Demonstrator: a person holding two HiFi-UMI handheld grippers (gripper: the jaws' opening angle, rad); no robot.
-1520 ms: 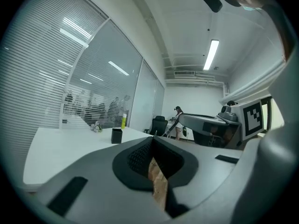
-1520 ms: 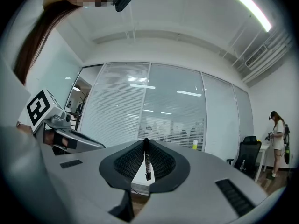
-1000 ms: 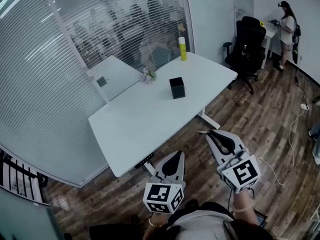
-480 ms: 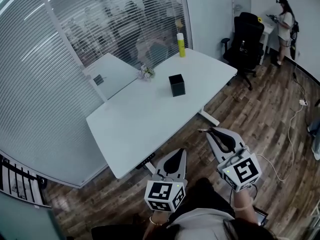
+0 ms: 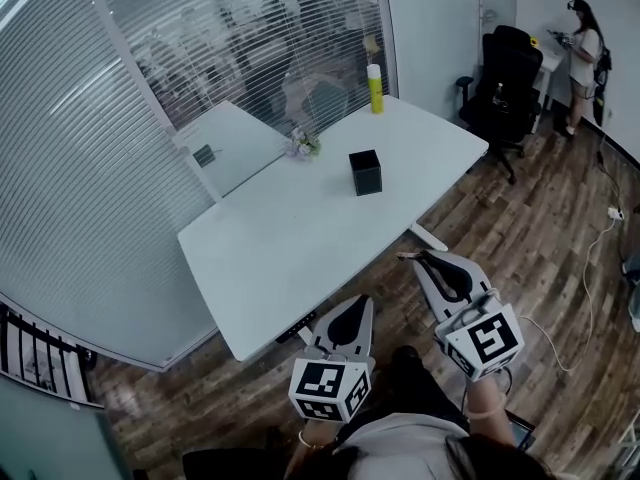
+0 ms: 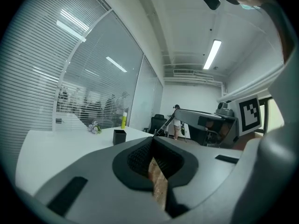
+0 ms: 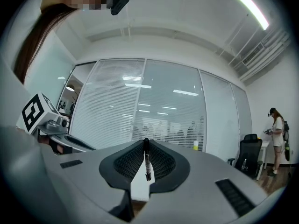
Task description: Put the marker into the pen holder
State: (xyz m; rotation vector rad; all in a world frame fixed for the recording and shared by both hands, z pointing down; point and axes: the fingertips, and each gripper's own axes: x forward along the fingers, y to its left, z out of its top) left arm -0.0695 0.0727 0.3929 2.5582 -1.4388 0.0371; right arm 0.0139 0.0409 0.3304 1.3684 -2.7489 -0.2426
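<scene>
Between the jaws of the right gripper [image 7: 145, 143]: black marker [image 7: 146, 160], pinched at the jaw tips. It lines up with the slit between the pads, and its lower end hangs free in the opening below them. Jaws are clamped on it.

Left gripper [image 6: 153, 141]: jaws pressed together with nothing between them. Only wood floor [image 5: 520, 228] shows through the opening under the pads.

Head view: both grippers are held low in front of the person, over the floor, just off the near edge of the white table [image 5: 290, 238]. Neither touches it. The right one sits further right and slightly ahead of the left.

Pen holder [image 5: 366, 172]: black, square, open top, upright around the middle of the table. It's well apart from both grippers and from the marker.

Also on the table: a small flower bunch [image 5: 301, 145] near the far-left edge and a yellow-green bottle [image 5: 376, 88] upright at the far corner.

A second white table [image 5: 235, 140] sits beyond it, next to the glass wall with blinds [image 5: 120, 148]. A black office chair [image 5: 505, 68] stands off the table's right end, and a person [image 5: 584, 43] stands beyond it at the far right of the room. A white cable [image 5: 585, 278] runs across the floor on the right.
</scene>
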